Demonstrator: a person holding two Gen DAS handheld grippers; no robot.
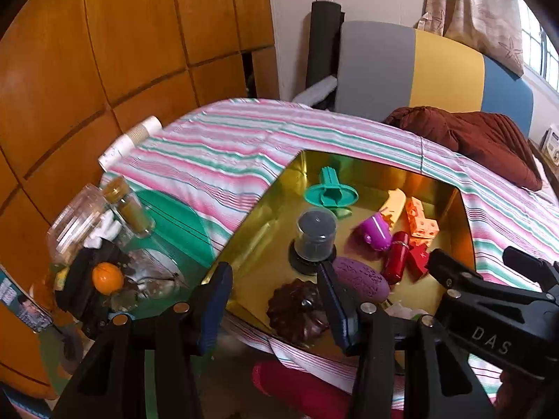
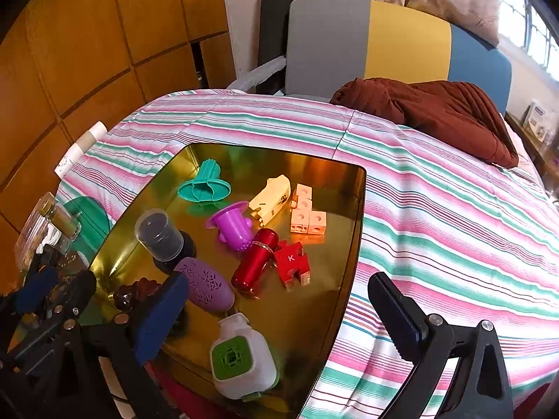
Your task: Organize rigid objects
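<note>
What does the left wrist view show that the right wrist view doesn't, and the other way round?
Only the left wrist view shows the orange ball among the clutter beside the bed.

Only the right wrist view shows the whole white and green bottle at the tray's near edge, and the letter K on the red piece.

Both show the gold tray on the striped sheet, the teal toy, grey canister, purple cup, red tube, open left gripper and open right gripper.
</note>
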